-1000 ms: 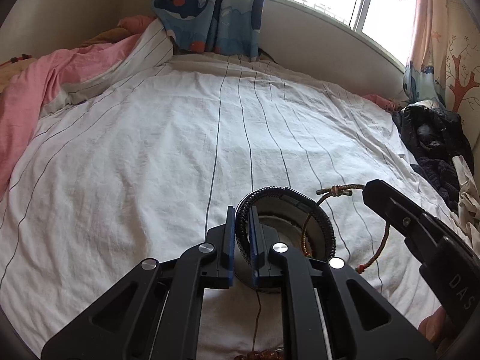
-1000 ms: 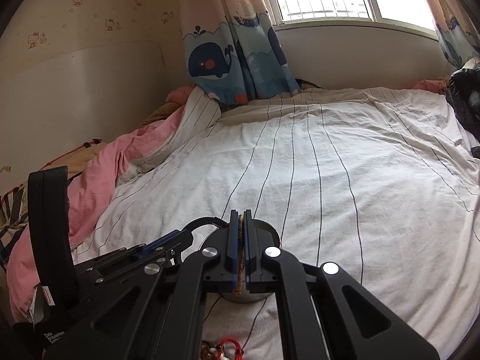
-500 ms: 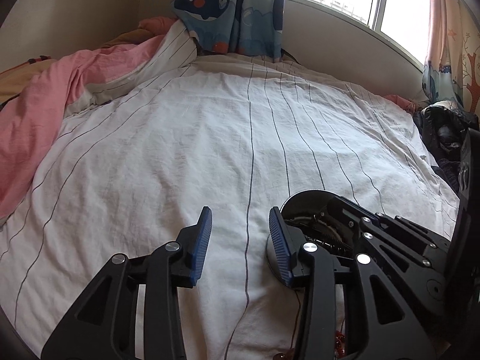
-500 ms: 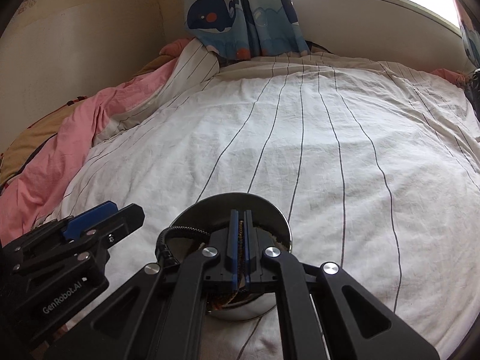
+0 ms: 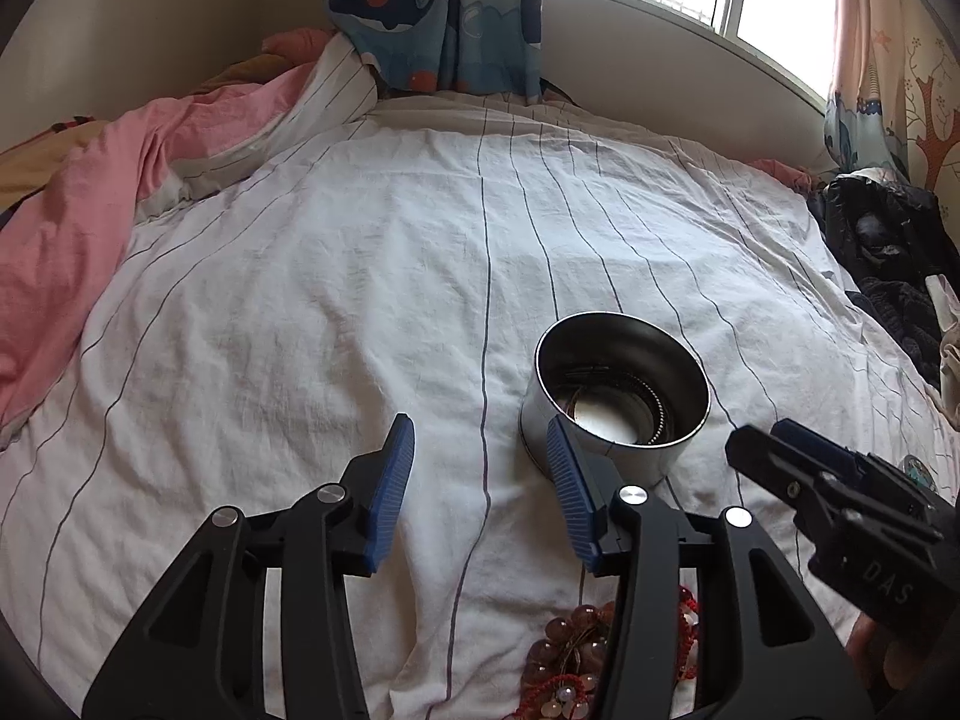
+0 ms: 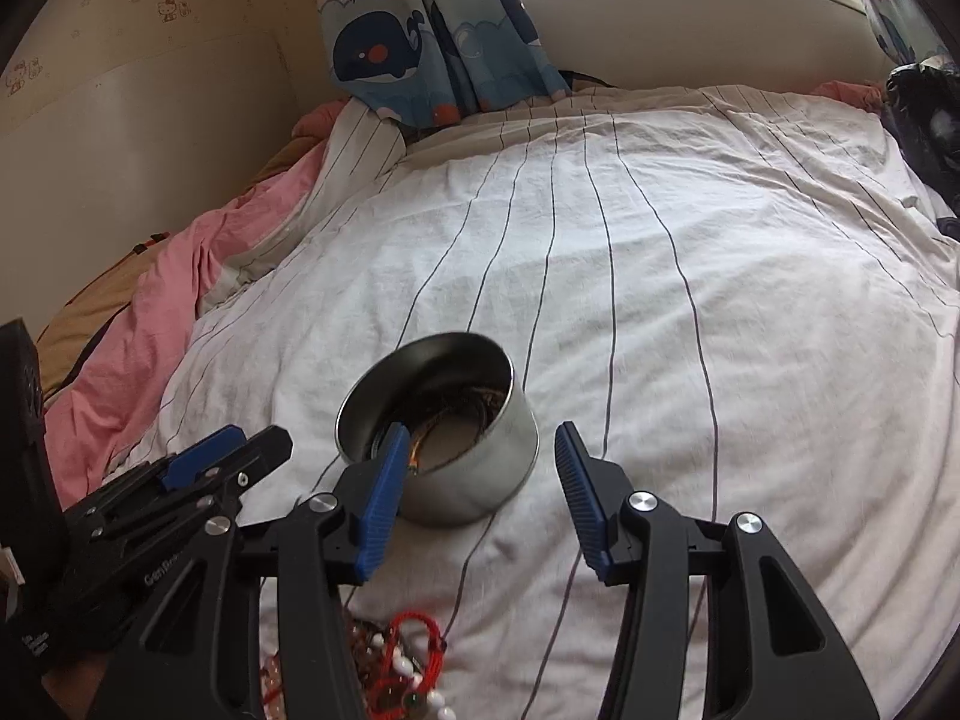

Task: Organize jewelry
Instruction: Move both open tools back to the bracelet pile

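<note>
A steel bowl (image 5: 624,317) stands on the striped white sheet with a black band and a bead chain inside. My left gripper (image 5: 480,438) hovers just left of it; its jaws are opening and nothing is between them. In the right wrist view the bowl (image 6: 498,468) holds a brown cord bracelet (image 6: 480,402). My right gripper (image 6: 480,444) hangs over the bowl's near side with its jaws opening and the pads touching nothing. Each gripper shows in the other's view: the right gripper (image 5: 762,438), the left gripper (image 6: 264,438). A pile of red beads and cords (image 5: 564,648) lies close in front.
The same bead pile (image 6: 408,654) sits under the right gripper's frame. A pink quilt (image 5: 72,228) is bunched at the left and dark clothing (image 5: 888,252) at the right edge. Whale curtains (image 5: 444,12) hang at the window behind.
Left jaws let go of the black band, which now lies in the bowl, and shifted left. Right jaws, shut on the brown cord until half a second ago, now stand apart with the cord in the bowl.
</note>
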